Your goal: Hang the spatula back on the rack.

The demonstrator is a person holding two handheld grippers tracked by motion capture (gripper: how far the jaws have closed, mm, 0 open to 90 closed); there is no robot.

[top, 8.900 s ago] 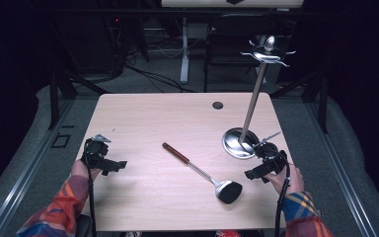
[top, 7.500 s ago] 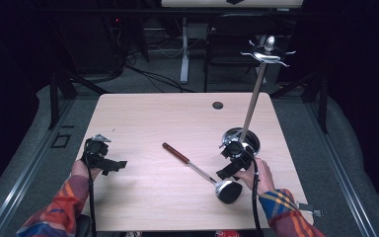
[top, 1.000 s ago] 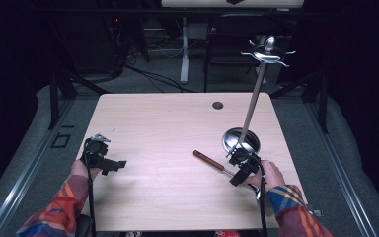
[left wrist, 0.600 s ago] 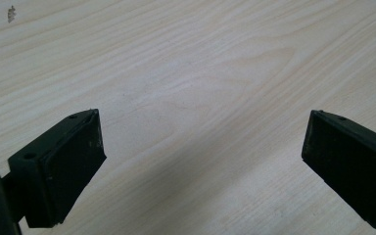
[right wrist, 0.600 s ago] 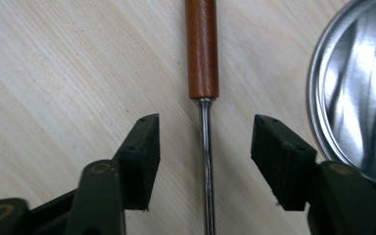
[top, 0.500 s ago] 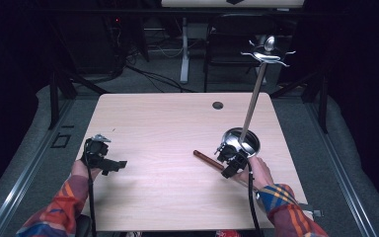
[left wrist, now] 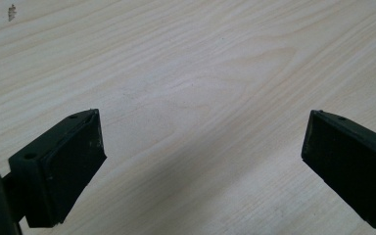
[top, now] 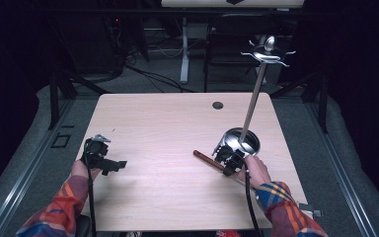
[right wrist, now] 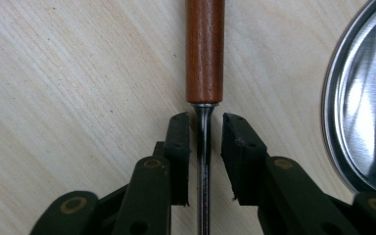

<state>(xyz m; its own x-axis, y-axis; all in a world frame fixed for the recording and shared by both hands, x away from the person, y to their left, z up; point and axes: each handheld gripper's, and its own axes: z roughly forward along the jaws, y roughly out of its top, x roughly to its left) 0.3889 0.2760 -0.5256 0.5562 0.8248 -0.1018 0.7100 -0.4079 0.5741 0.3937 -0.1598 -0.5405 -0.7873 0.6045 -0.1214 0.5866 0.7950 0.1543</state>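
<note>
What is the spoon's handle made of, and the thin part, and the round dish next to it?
The handle looks like reddish-brown wood, smooth and perhaps varnished, with faint grain. The shank looks like polished metal: dark, with bright glints. The dish seems shiny steel, since it mirrors light.

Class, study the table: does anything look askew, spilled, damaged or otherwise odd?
Little stands out. The stand looks tilted in the high view, which may be the camera angle. The ladle lies flat, its shank between the right gripper jaws. Nothing spilled or broken.
</note>
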